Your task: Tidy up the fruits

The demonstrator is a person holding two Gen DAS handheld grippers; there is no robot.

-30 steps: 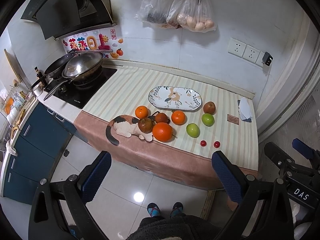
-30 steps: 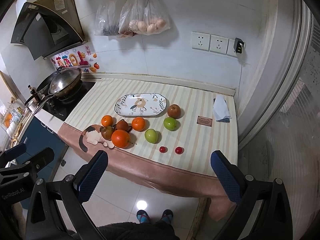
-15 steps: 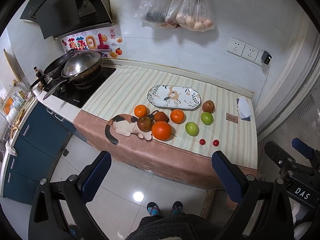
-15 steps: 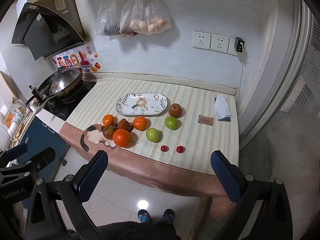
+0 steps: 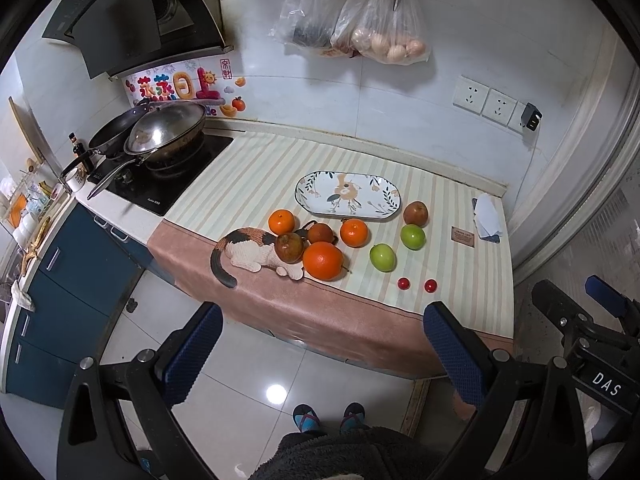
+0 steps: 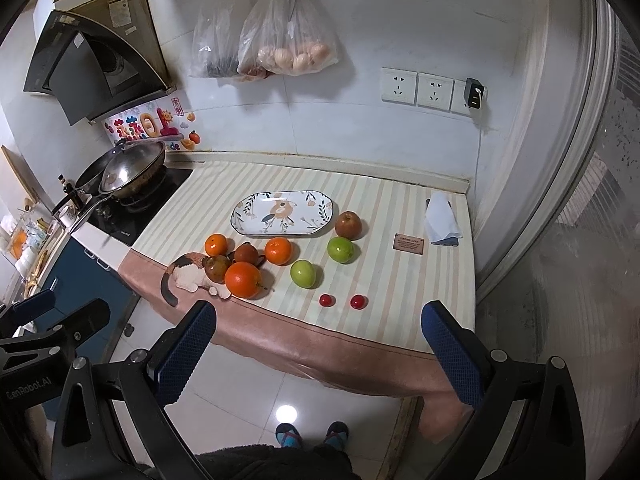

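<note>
An empty oval floral plate (image 5: pixel 347 195) (image 6: pixel 282 213) lies on the striped counter cloth. In front of it lie a big orange (image 5: pixel 323 261) (image 6: pixel 243 280), two small oranges (image 5: pixel 354 233) (image 5: pixel 281 221), brownish fruits (image 5: pixel 415 213) (image 5: pixel 289 247), two green apples (image 5: pixel 382 257) (image 5: pixel 413 236) and two cherry tomatoes (image 5: pixel 403 283) (image 5: pixel 430 285). My left gripper (image 5: pixel 320 342) is open and empty, well short of the counter above the floor. My right gripper (image 6: pixel 318 338) is open and empty too, at the counter's front edge.
A toy cat (image 5: pixel 250 249) lies at the cloth's left edge beside the fruit. A wok and a pan (image 5: pixel 164 132) stand on the stove at the left. A tissue on a phone (image 5: pixel 487 216) and a small card (image 5: pixel 463 236) lie at the right. Bags (image 5: pixel 384 24) hang on the wall.
Both grippers have moved slightly closer to the counter, with the right view shifting a little; the fruit has not moved. Both stay open.
</note>
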